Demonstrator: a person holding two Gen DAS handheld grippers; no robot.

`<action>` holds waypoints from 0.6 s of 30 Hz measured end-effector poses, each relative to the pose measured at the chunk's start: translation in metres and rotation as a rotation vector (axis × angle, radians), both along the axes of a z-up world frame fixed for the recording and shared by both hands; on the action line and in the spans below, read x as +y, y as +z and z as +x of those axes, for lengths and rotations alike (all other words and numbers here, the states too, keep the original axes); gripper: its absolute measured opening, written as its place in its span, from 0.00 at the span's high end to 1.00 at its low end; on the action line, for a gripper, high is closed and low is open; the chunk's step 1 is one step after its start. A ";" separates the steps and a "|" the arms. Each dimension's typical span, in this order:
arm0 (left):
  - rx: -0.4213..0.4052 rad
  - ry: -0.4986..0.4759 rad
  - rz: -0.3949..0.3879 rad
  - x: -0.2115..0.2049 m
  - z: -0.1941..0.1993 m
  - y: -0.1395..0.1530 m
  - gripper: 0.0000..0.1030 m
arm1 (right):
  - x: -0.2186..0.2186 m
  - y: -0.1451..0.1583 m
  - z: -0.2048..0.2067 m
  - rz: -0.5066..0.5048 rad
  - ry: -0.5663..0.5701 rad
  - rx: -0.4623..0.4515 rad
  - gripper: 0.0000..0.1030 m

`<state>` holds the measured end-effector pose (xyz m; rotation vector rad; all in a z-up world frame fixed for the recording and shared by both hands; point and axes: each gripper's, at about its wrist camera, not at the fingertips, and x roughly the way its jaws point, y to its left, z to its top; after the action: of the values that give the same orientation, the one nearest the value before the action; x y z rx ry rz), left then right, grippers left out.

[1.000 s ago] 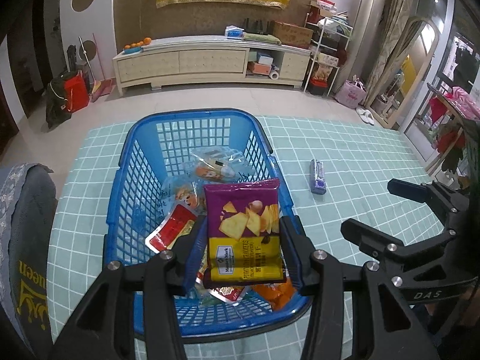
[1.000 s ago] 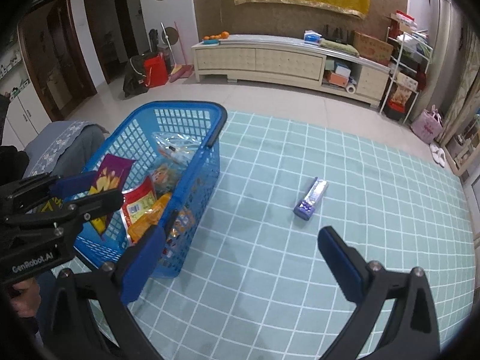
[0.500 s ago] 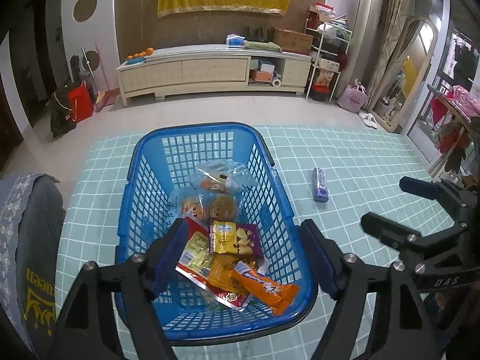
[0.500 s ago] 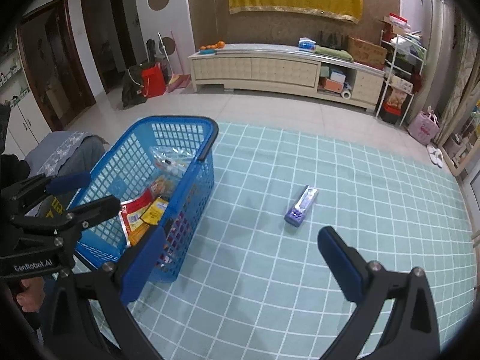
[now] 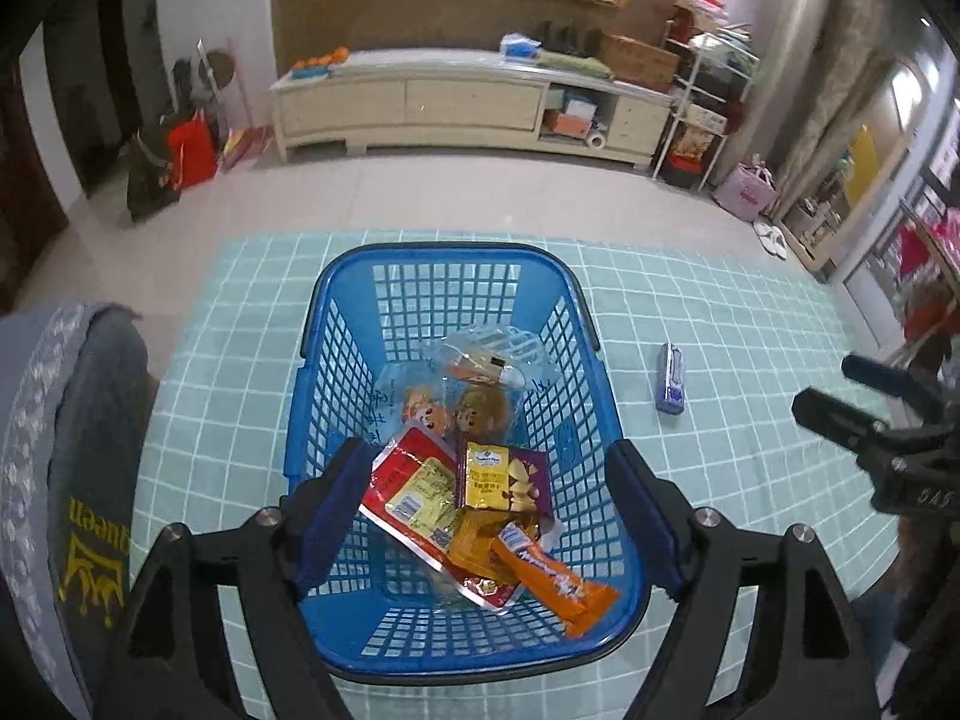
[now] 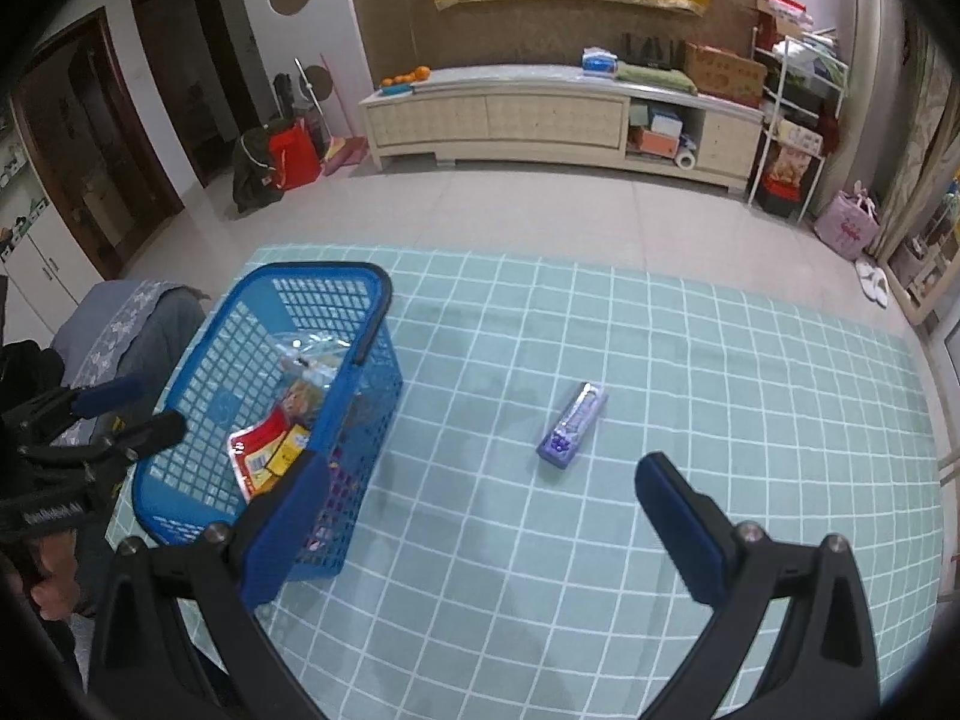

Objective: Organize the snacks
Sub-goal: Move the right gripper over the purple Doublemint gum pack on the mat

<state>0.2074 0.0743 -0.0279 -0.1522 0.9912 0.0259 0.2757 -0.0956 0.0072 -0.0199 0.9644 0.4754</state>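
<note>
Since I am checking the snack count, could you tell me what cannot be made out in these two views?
- Basket contents: packets overlap in the left wrist view, so the lower ones are hidden.
- Same basket, right wrist view: its near wall and the right gripper's finger screen most packets.
- Purple pack on the checked cloth: print too small to read in either view.
</note>
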 end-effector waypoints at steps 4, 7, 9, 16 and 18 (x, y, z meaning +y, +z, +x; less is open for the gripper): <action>0.062 0.006 0.075 -0.005 0.019 0.000 0.24 | -0.004 -0.013 0.019 0.019 -0.023 0.077 0.00; 0.080 0.006 0.095 -0.008 0.030 -0.001 0.24 | -0.004 -0.025 0.035 0.018 -0.030 0.126 0.00; 0.104 0.002 0.079 -0.009 0.040 -0.007 0.24 | -0.001 -0.031 0.043 0.001 -0.032 0.146 0.00; 0.180 0.010 0.082 -0.009 0.063 -0.032 0.24 | 0.000 -0.058 0.078 -0.016 -0.041 0.237 0.00; 0.206 0.017 0.068 -0.007 0.066 -0.040 0.24 | -0.001 -0.071 0.087 -0.027 -0.052 0.268 0.00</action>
<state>0.2736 0.0673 -0.0679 -0.0966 1.1927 0.0918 0.3625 -0.0968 -0.0635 0.0455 1.2312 0.4238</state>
